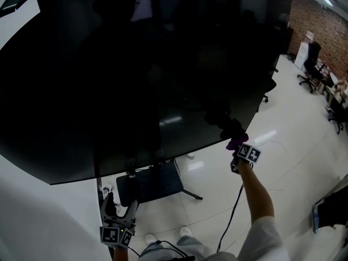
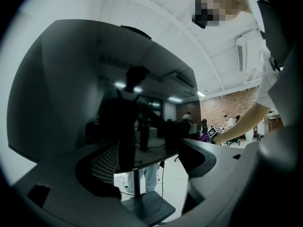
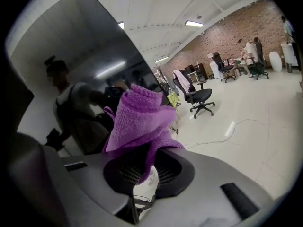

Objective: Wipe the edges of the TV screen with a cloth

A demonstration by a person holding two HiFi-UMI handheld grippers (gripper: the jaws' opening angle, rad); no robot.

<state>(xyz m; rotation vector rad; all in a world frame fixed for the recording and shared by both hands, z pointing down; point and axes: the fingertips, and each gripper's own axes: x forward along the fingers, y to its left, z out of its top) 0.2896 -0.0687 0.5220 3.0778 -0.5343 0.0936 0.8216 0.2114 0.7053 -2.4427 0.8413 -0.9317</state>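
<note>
The large dark TV screen (image 1: 125,75) fills most of the head view. Its lower edge runs down toward the left. My right gripper (image 1: 235,141) is shut on a purple cloth (image 1: 237,143) and holds it against that lower edge near the right corner. In the right gripper view the purple cloth (image 3: 139,119) bunches up between the jaws of the right gripper (image 3: 144,167), with the TV screen (image 3: 80,74) at the left. My left gripper (image 1: 120,206) hangs low at the left below the screen, open and empty. The left gripper (image 2: 147,162) looks up at the TV screen (image 2: 94,89).
The TV's stand base (image 1: 149,182) sits on the white floor under the screen, with a black cable (image 1: 234,211) trailing nearby. Office chairs (image 1: 310,69) and desks stand by the brick wall (image 1: 321,20) at the far right. An office chair (image 3: 199,96) stands beyond the cloth.
</note>
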